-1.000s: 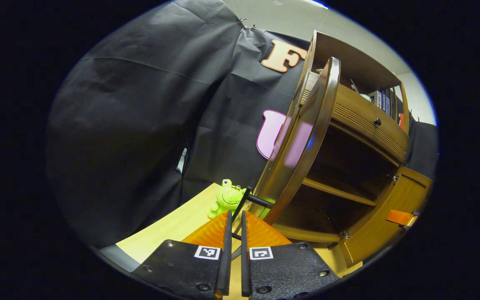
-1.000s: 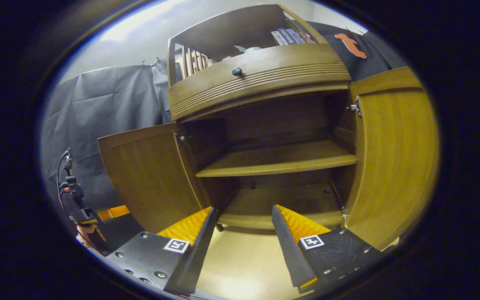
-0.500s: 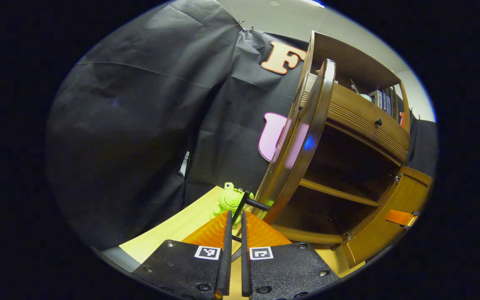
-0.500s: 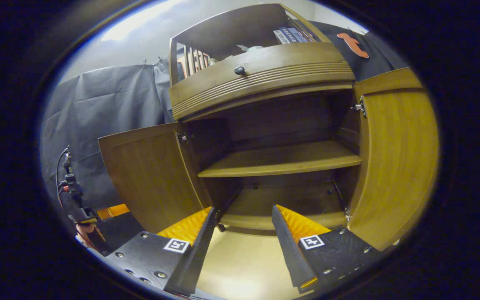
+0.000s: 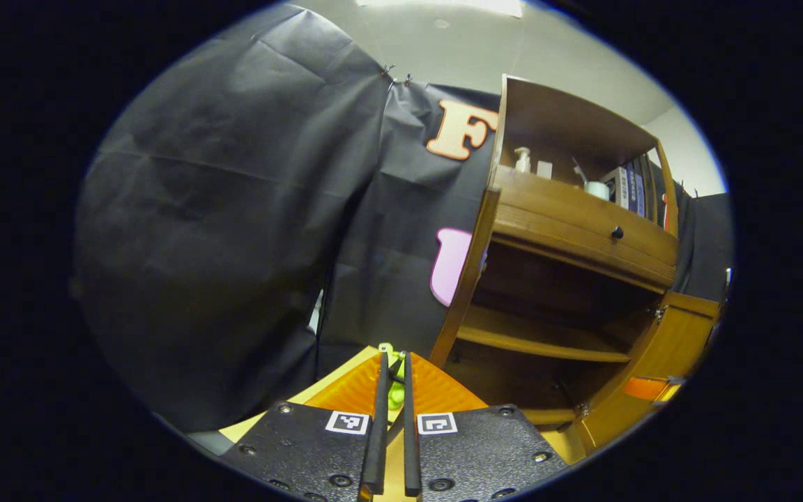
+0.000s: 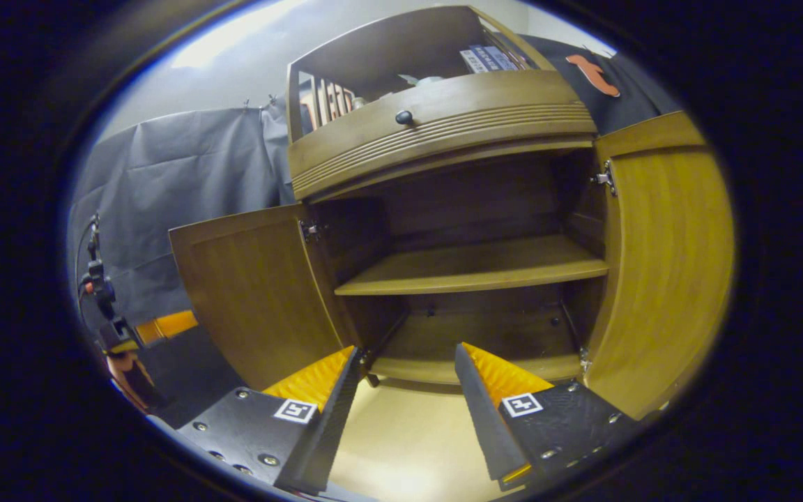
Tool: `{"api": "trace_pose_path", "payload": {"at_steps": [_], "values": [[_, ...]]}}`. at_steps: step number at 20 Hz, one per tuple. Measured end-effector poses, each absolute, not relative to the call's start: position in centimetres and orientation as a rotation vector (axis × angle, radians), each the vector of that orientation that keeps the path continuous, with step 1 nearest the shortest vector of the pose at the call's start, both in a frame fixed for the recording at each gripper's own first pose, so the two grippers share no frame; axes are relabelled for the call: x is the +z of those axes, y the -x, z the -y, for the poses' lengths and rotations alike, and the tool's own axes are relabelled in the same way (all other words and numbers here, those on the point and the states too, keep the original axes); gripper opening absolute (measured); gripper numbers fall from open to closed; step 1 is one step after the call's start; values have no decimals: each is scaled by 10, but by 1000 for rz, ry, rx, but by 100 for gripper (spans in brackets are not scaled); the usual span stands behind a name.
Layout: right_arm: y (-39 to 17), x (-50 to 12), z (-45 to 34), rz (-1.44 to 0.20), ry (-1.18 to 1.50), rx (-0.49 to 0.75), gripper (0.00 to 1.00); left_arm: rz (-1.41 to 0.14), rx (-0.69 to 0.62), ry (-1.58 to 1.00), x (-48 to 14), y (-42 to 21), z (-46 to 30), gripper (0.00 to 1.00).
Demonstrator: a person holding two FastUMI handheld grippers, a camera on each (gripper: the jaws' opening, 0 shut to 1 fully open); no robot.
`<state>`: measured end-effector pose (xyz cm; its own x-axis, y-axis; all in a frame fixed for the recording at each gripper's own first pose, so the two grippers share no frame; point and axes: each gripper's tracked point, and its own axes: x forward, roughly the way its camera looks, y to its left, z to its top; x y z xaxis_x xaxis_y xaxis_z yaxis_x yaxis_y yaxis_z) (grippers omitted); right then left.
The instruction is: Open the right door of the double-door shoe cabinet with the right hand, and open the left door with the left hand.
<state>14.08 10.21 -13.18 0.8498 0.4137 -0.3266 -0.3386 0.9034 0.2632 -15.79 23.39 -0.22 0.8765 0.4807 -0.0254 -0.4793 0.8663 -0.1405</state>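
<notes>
The wooden shoe cabinet [image 6: 443, 125] stands with both doors swung open. In the right gripper view its left door [image 6: 255, 293] and right door [image 6: 659, 265] flank the bare inner shelf [image 6: 471, 268]. My right gripper [image 6: 405, 357] hangs open in front of the lower compartment, holding nothing. In the left gripper view the left door [image 5: 471, 279] shows edge-on and the right door [image 5: 680, 335] stands at the far side. My left gripper [image 5: 393, 359] is shut, with a dark piece of the door handle [image 5: 396, 368] between its fingertips. The left gripper [image 6: 123, 335] also appears beside the left door's outer face.
A green frog toy [image 5: 393, 399] sits on the pale floor [image 6: 408, 446] just behind the left fingertips. A drawer with a dark knob [image 6: 403, 117] tops the compartment. A bottle [image 5: 523, 159] and books [image 5: 628, 188] stand on the upper shelf.
The left gripper has drawn back and to the left, and the left door now shows edge-on in its view instead of broad and close. The right gripper has hardly moved.
</notes>
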Motion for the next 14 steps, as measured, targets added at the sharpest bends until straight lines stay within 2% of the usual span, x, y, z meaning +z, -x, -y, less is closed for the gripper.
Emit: {"api": "trace_pose_path", "payload": {"at_steps": [4,7,8,9,10,11,14], "values": [[-139,-127,-97,-368,-161,398,81,123,533,41,68,164,-226,11],[-142,-114,-93,-330,-131,392,81,189,506,-8,111,164,-204,11],[-143,-108,-93,-314,-124,389,81,218,483,-11,125,162,-194,6],[-144,-101,-92,-297,-116,386,81,233,453,-8,132,156,-183,11],[-146,-94,-92,-280,-111,382,81,236,420,0,135,149,-171,11],[-147,-85,-92,-260,-107,381,81,235,390,10,135,142,-160,2],[-151,-53,-92,-183,-80,372,81,221,282,14,130,117,-123,2]]}}
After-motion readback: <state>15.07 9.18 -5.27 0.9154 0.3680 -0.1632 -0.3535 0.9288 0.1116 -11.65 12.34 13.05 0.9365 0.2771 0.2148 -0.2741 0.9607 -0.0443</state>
